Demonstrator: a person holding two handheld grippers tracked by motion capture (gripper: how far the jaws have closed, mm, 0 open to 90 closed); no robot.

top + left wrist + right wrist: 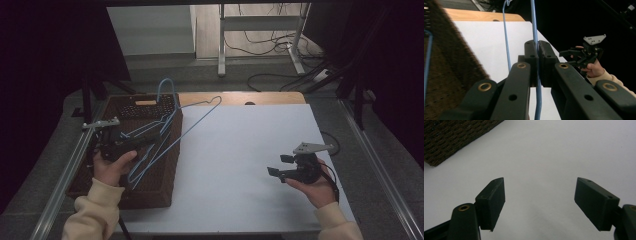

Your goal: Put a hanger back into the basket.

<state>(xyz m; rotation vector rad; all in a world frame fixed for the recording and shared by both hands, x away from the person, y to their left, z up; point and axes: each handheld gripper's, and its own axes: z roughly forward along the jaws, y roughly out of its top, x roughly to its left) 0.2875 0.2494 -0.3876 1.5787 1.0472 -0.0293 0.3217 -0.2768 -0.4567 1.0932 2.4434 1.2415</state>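
Dark room, white table point(240, 165) with a wooden far edge, cables on the floor beyond it.

High view: brown wicker basket point(150, 186) sits at the table's left edge. My left gripper point(156, 134) is over it, clamped on a blue wire hanger point(196, 122) whose hook reaches right and far, out over the white surface. A second blue hanger point(165, 86) stands with its hook above the basket's far rim. My right gripper point(276, 166) hangs over the near right of the table, well apart from both.

Left gripper view: jaws pinched tight on the hanger's thin wire point(534, 27), which runs straight up between the pads. The other hanger's wire point(506, 37) is just beside it on the left.

Right gripper view: jaws spread wide, nothing between them, bare table below, basket corner point(454, 137) at far left.

Risks as I judge them: thin wire can pivot or slip in the pads; the two hangers look tangled, so lifting one could drag the other out or tip the basket. Right gripper is too far off to steady anything yet.
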